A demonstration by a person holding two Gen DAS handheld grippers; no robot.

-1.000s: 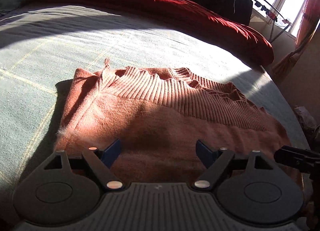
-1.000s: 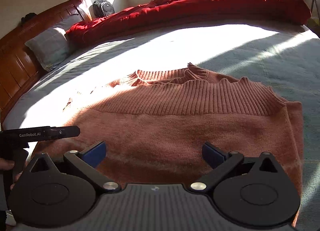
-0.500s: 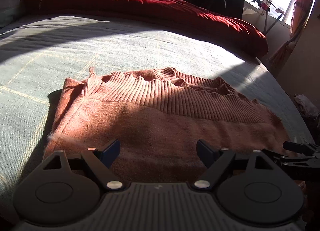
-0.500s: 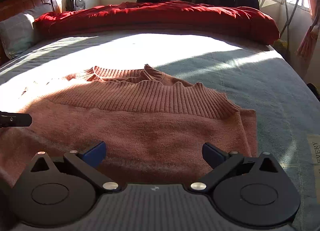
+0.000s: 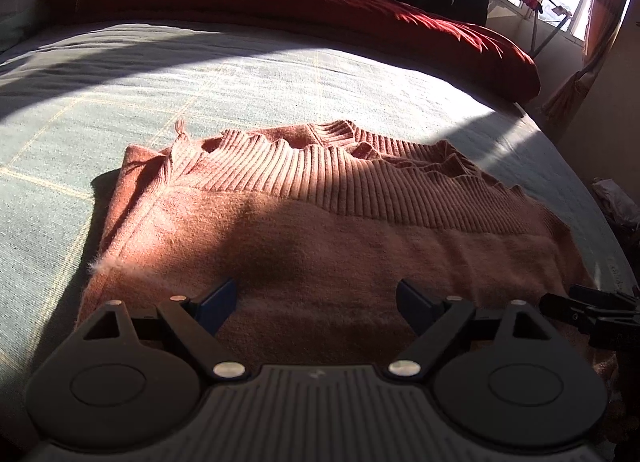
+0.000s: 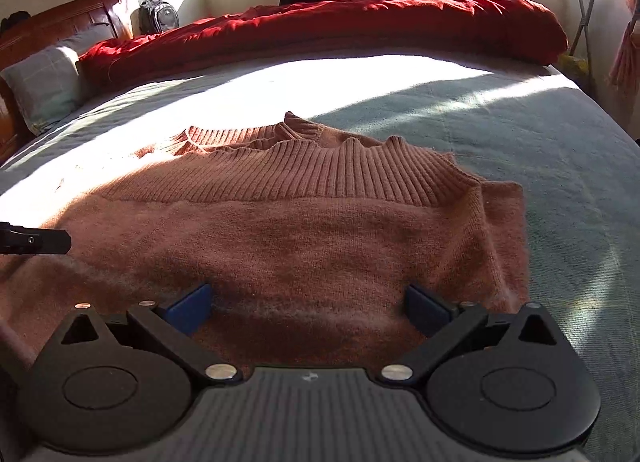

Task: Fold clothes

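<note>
- Currently: sweater, rust-pink knit, lies folded flat on the bed, near edge toward both grippers, ribbed hem band across its far side.
- Left gripper: jaws wide and opening further; only the sweater's near part shows between the blue pads, and the pads do not press on it. Nothing held.
- Right gripper: jaws spread wide over the sweater's near right part; pads clear of the cloth as far as I can see, no grip.
- Each gripper's tip shows at the edge of the other's view, so the two sit side by side along the near edge.
- Right side of the sweater shows a second layer edge just beside the top one.
- Red quilt bunched along the far side of the bed; pillow at far left by the wooden headboard.
- Sun patch crosses the bed cover and the sweater's left part.
</note>
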